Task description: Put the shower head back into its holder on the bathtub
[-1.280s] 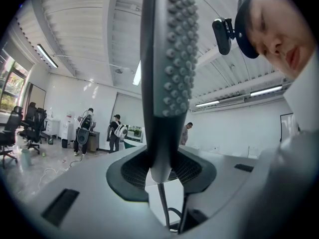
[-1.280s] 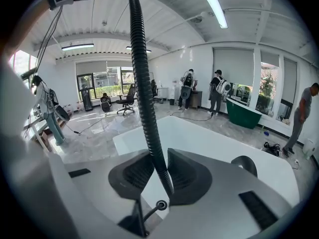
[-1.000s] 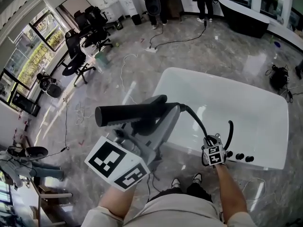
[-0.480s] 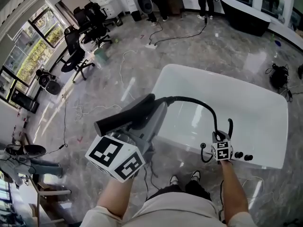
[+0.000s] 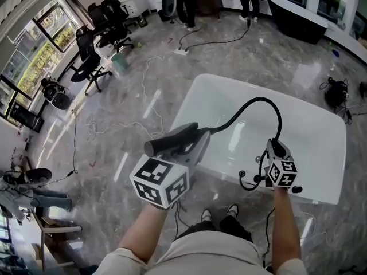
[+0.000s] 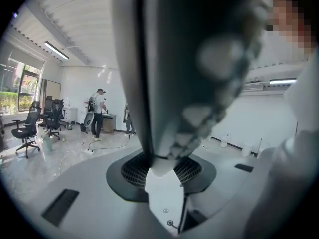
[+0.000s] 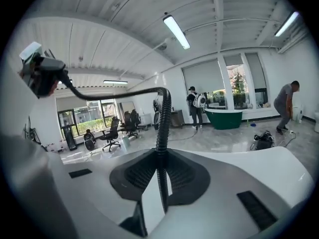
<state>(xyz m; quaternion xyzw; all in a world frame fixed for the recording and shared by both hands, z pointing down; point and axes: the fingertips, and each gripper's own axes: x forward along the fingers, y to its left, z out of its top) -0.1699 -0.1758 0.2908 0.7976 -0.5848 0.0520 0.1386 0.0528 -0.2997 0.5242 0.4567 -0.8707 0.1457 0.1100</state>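
**Grip check: shower head (image 5: pixel 172 141) and hose (image 5: pixel 255 103)**

Recorded left gripper (image 5: pixel 192 145) clamped on black shower head, held in air beside white bathtub (image 5: pixel 321 130), at its near edge. Recorded right gripper (image 5: pixel 274 152) pinched tight on black hose above that edge.

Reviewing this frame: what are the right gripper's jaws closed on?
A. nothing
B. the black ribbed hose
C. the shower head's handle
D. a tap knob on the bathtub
B: in the right gripper view the hose runs between the shut jaws of the right gripper, while the shower head sits in the left gripper.
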